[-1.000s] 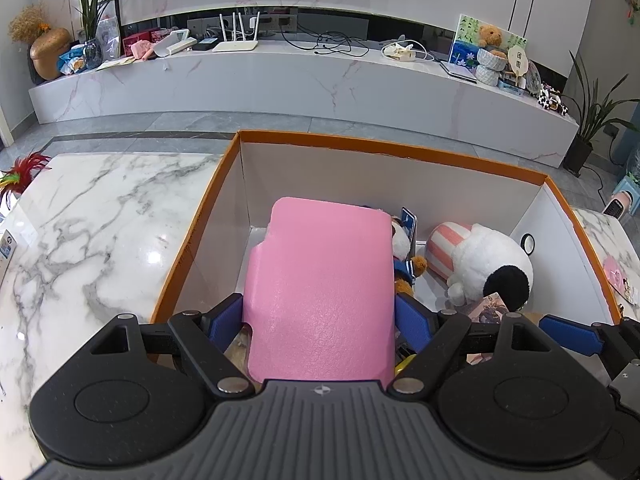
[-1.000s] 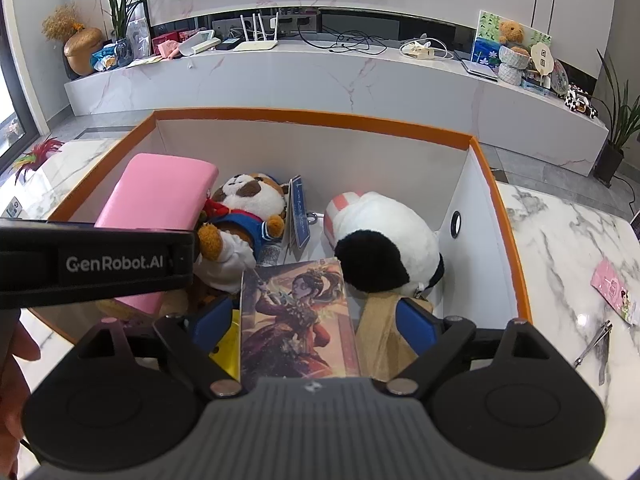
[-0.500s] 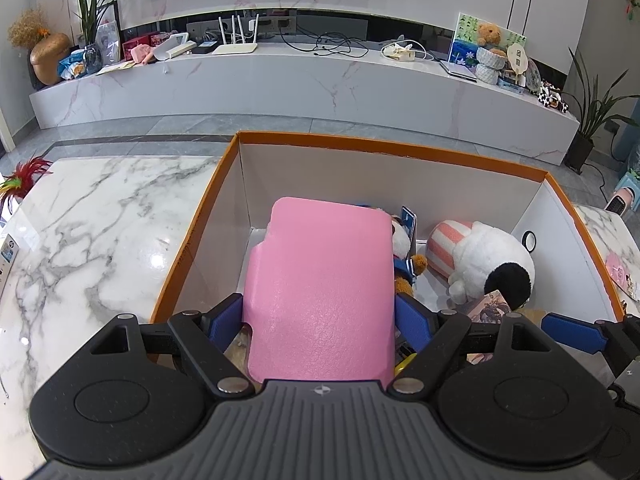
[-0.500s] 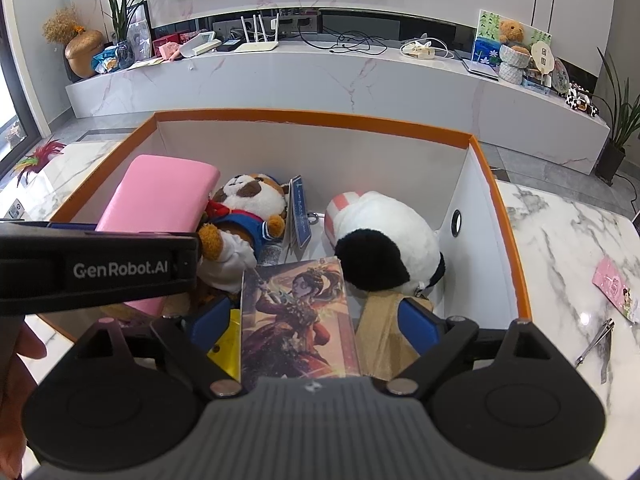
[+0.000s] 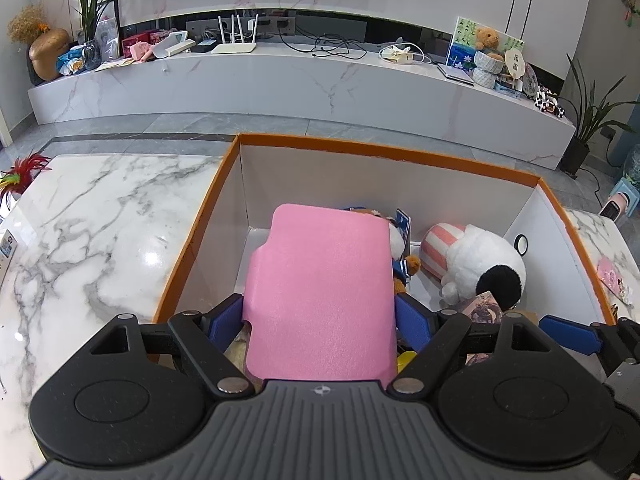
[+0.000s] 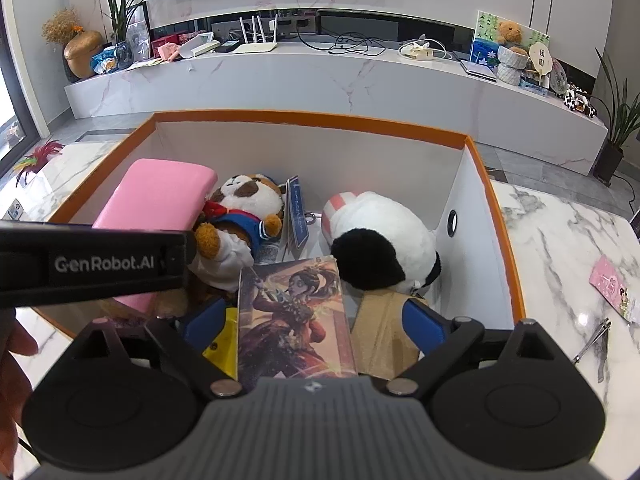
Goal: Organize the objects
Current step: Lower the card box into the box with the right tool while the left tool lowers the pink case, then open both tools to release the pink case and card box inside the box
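Over orange-rimmed white box [image 5: 384, 152]: left gripper [image 5: 320, 316] clamps flat pink foam pad [image 5: 320, 288]; right gripper [image 6: 316, 320] opening around illustrated card [image 6: 294, 316]. Best lower pad flat, release gently.

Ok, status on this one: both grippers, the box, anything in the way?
Left gripper shut on pink case. Right gripper opening, illustrated card between its jaws. Both over box; plush toys crowd floor.
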Demonstrator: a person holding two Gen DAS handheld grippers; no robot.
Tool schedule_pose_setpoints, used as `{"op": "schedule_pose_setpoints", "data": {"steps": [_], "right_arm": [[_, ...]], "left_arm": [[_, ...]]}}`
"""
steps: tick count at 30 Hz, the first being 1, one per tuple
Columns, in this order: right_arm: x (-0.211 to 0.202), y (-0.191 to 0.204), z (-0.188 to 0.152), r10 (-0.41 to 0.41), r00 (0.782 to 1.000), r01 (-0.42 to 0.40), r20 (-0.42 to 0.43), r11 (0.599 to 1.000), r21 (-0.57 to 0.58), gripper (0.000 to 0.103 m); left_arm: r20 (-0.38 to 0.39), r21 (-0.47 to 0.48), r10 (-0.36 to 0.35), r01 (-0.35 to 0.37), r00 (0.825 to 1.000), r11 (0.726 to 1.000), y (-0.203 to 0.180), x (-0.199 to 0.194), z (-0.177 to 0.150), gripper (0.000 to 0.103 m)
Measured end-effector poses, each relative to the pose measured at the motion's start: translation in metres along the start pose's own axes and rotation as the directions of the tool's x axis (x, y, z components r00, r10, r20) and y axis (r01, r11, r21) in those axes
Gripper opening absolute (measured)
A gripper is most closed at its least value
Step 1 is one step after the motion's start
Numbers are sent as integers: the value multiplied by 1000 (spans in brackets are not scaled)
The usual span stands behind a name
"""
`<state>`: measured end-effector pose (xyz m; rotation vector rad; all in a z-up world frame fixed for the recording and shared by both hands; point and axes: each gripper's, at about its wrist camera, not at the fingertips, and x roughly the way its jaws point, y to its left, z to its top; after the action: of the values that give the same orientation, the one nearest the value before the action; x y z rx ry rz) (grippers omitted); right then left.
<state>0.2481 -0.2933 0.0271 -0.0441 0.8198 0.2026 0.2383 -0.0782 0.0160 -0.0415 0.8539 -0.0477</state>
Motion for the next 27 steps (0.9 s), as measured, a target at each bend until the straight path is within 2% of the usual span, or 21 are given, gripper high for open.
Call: {"op": "schedule_pose_setpoints", "data": {"steps": [8,27], "right_arm": [[-8,-1,-3,-17,1000,17,13,1000,3,96],[-50,-5,-10,-71,995,70,63,997,19,97]], "left_arm": [[73,-9,-9,9,997,1000,0,-23,3,94],[69,19,3,-4,998,1000,2,-55,-9,94]]}}
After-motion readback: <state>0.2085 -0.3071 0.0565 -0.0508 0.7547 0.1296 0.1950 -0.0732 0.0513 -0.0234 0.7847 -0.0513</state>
